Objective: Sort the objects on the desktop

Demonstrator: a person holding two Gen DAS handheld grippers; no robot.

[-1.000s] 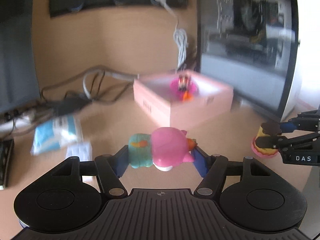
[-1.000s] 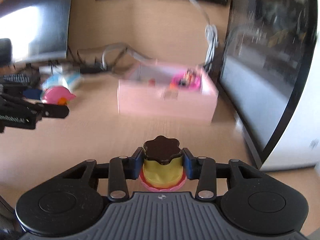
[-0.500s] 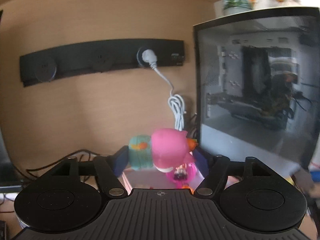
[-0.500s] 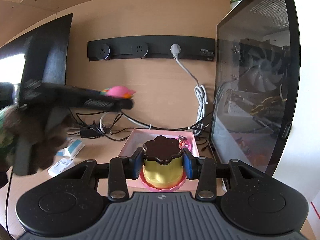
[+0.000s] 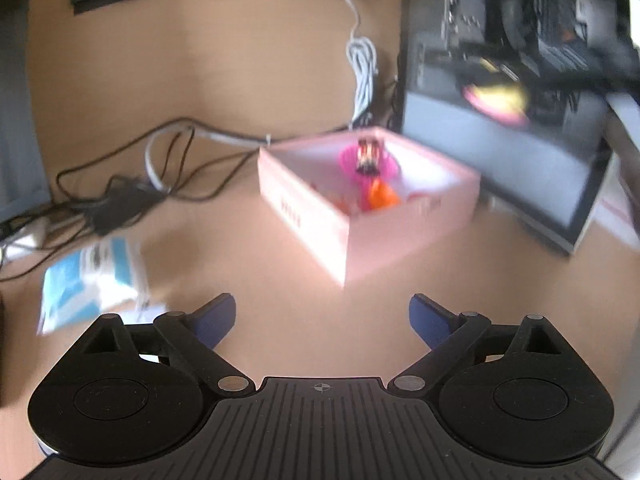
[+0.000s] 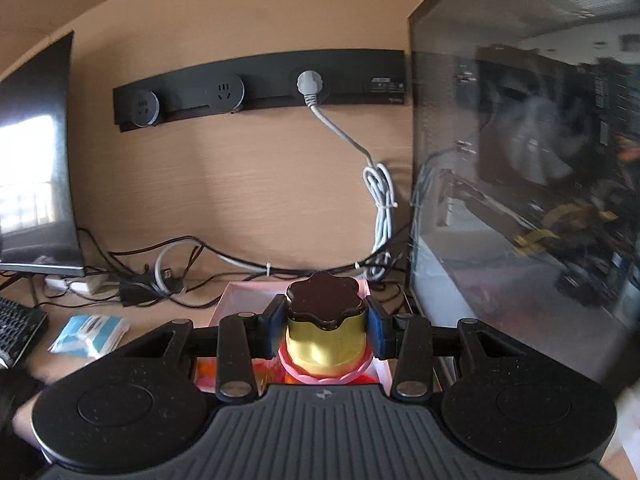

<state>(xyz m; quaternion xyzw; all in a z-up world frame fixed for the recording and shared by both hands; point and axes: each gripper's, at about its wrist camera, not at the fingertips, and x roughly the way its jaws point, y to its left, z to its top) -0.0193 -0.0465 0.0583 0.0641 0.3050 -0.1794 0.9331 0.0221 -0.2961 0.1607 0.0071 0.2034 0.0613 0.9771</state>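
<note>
My left gripper (image 5: 322, 320) is open and empty, low over the desk in front of the pink box (image 5: 360, 236). The box holds a pink figure toy (image 5: 370, 158) and orange pieces (image 5: 382, 196). My right gripper (image 6: 326, 330) is shut on a pudding toy (image 6: 326, 332) with a brown top, yellow body and pink base, held above the pink box (image 6: 240, 292). That gripper and its toy show blurred in the left wrist view (image 5: 496, 98), up at the right above the box.
A glass-sided computer case (image 6: 520, 200) stands right of the box. Cables (image 5: 160, 168) and a wall socket strip (image 6: 256, 90) lie behind. Blue tissue packs (image 5: 88, 276) lie at the left. A monitor (image 6: 32, 176) and keyboard (image 6: 16, 328) are at the far left.
My left gripper has opened, no longer holds the pink and green toy, and has pulled back from the box. My right gripper has moved over the box with the pudding toy.
</note>
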